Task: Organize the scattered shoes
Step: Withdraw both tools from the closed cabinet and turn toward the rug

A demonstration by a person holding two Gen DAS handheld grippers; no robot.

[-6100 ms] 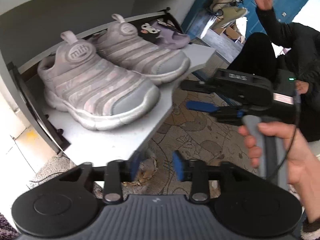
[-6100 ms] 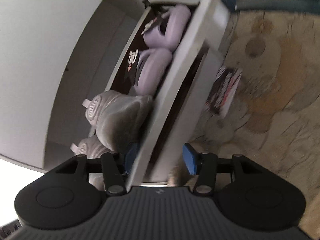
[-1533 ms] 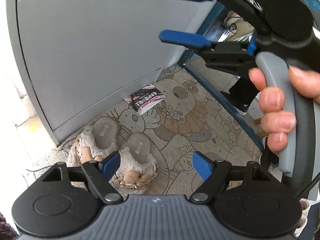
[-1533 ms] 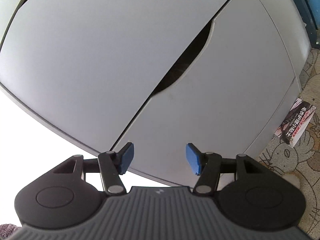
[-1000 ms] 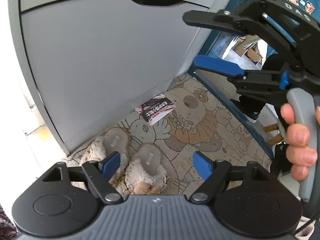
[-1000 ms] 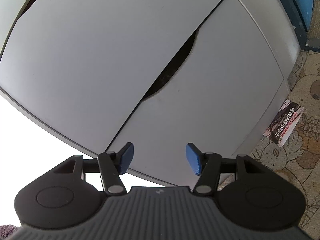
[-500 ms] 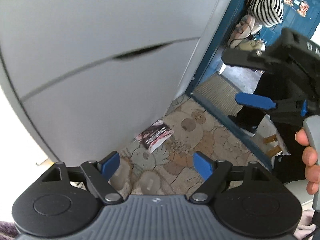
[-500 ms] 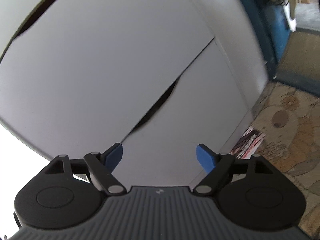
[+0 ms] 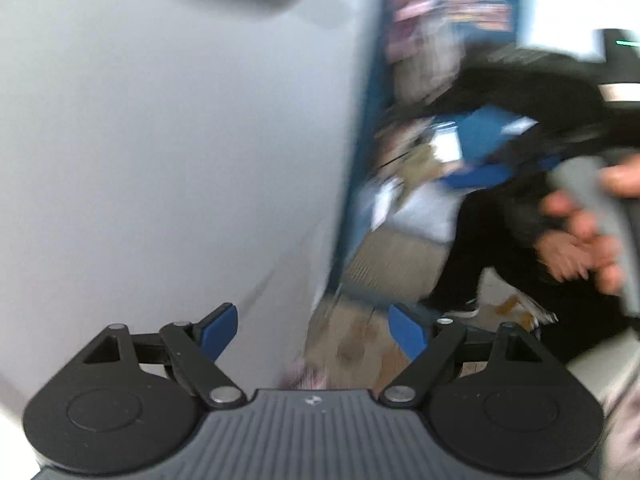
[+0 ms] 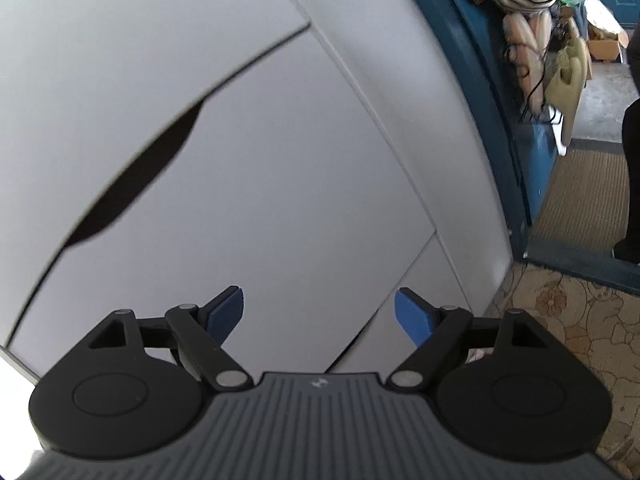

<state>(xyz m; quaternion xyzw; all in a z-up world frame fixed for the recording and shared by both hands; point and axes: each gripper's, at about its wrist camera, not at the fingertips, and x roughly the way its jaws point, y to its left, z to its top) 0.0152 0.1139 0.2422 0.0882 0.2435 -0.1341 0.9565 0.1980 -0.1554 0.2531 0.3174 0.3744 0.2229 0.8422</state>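
No shoes show in either view now. The grey shoe cabinet (image 10: 240,160) fills the right wrist view, its flip drawers shut, with a dark curved handle slot (image 10: 140,168) at the left. My right gripper (image 10: 319,311) is open and empty, held just in front of the cabinet's lower drawer. The left wrist view is blurred by motion. My left gripper (image 9: 312,326) is open and empty beside the cabinet front (image 9: 160,140). The right gripper, held in a hand (image 9: 580,216), shows blurred at the right of that view.
A blue door frame (image 10: 492,120) stands right of the cabinet, with a woven doormat (image 10: 584,200) beyond it. A patterned cartoon rug (image 10: 572,320) covers the floor. A person in black (image 9: 520,120) crouches at the right. Striped and beige hanging items (image 10: 532,12) show past the door frame.
Both views have tilted up and swung right, away from the floor. The fluffy slippers and the booklet have left the left wrist view. Both grippers stay open.
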